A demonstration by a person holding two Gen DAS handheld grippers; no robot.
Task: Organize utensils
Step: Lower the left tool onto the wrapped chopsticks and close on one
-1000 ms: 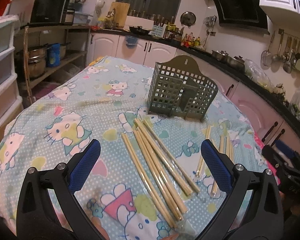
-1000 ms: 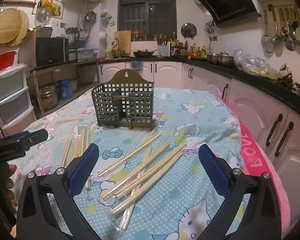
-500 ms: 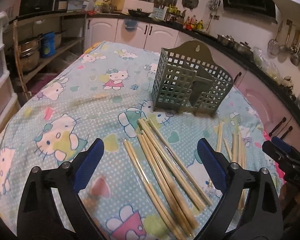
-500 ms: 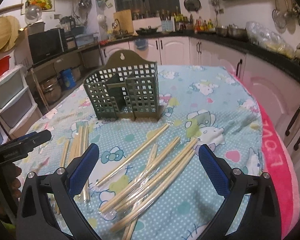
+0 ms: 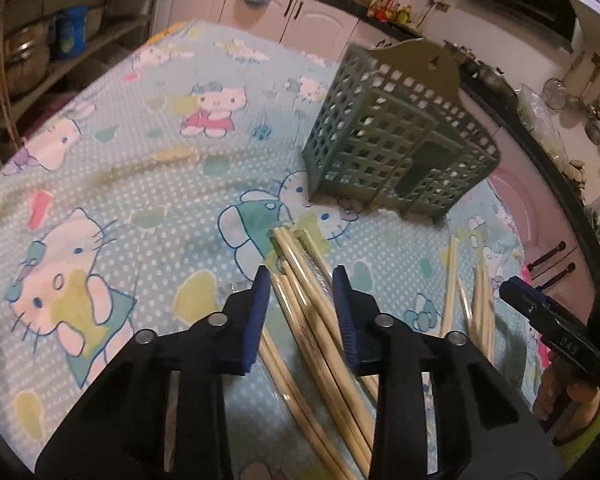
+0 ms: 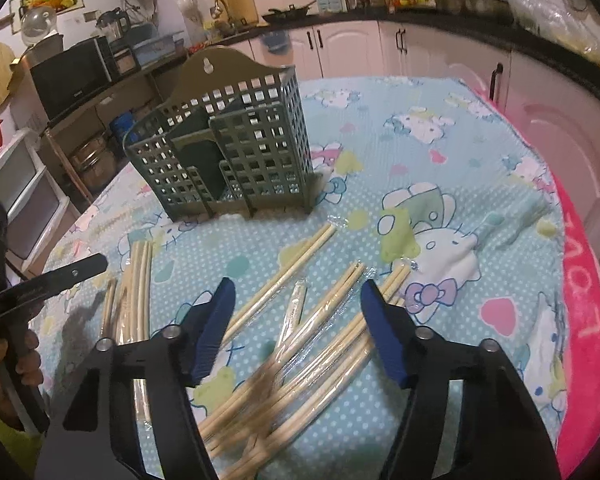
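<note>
The left claw (image 5: pixel 302 280) is low over the tablecloth (image 5: pixel 140 152), its blue pads narrowed around a bundle of chopsticks (image 5: pixel 312 320); whether the pads actually touch the sticks cannot be told. About five pale wooden sticks run between the pads, several in clear plastic sleeves, with their far ends fanned toward the holder (image 5: pixel 400 152). The right claw (image 6: pixel 296 292) hovers spread wide above a second, looser pile of chopsticks (image 6: pixel 320 340), roughly eight lying slantwise and partly crossed, also sleeved in glossy film. One more small group of about four sticks (image 6: pixel 138 280) lies apart at the left of the right wrist view, near the other claw.

There is one holder, a dark green plastic basket with square-grid walls, an arched back with a hanging hole and a divider inside. It stands upright on the cloth just beyond both piles. The counter is covered by a light blue, polka-dotted cartoon-cat cloth.
</note>
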